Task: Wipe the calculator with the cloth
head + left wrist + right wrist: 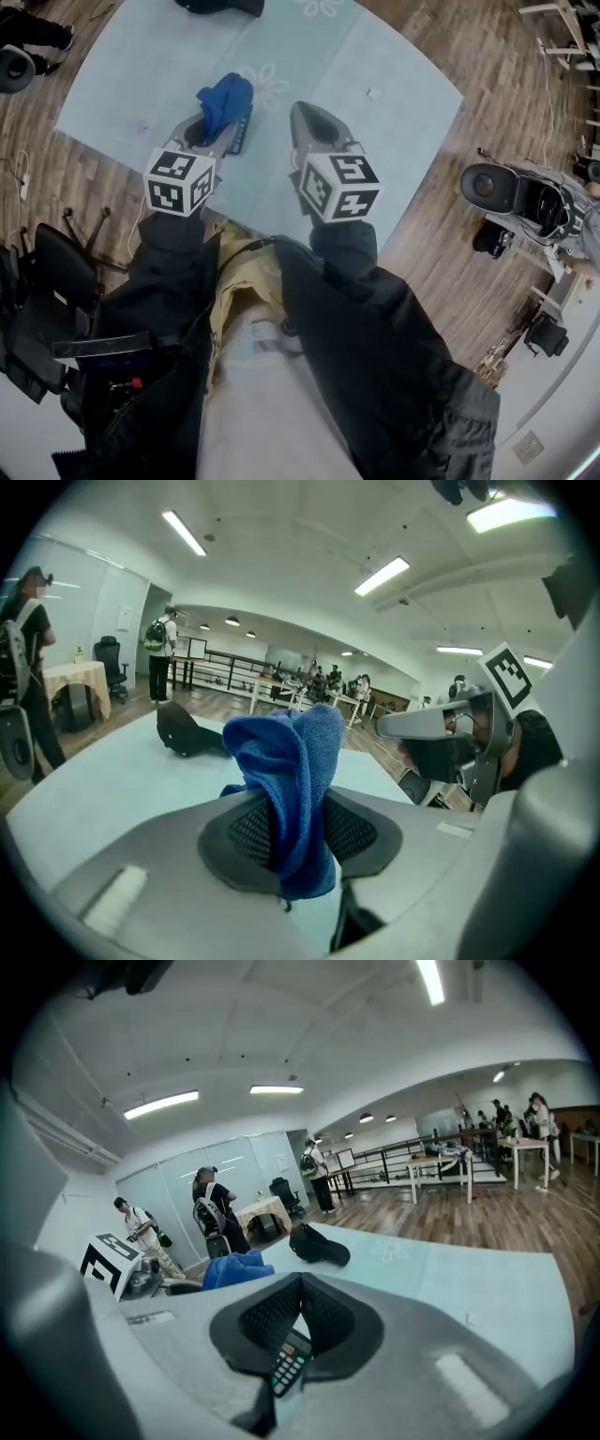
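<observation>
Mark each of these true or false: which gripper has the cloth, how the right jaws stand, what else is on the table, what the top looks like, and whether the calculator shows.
1. The left gripper is shut on the blue cloth. True.
2. The right gripper has its jaws wide apart. False: their tips meet.
3. A dark object lies on the far part of the table. True.
4. The table top is bare brown wood. False: it is pale blue-green; the wood is the floor.
5. The calculator shows its keys in the right gripper view. True.
</observation>
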The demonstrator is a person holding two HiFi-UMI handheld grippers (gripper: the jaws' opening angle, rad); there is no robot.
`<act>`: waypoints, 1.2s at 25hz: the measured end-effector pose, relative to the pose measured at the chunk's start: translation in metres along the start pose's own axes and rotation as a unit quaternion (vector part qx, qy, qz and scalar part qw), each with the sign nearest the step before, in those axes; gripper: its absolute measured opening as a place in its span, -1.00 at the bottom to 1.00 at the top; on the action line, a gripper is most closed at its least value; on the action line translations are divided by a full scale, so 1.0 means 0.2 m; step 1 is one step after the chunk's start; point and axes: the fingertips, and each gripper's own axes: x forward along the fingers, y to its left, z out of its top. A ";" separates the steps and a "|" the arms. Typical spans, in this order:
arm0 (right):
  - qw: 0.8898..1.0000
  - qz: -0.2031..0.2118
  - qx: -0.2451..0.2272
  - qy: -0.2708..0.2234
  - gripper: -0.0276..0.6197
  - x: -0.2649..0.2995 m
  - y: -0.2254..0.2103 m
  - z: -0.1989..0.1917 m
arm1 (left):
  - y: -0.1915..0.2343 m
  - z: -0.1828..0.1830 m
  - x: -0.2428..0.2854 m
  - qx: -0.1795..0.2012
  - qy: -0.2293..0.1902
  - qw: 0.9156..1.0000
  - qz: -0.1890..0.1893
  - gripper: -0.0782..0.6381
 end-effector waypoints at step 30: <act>0.978 -0.029 -0.080 -0.188 -0.92 -0.36 0.31 0.51 | 0.01 0.73 -0.69 0.077 -0.270 0.956 0.082 -0.45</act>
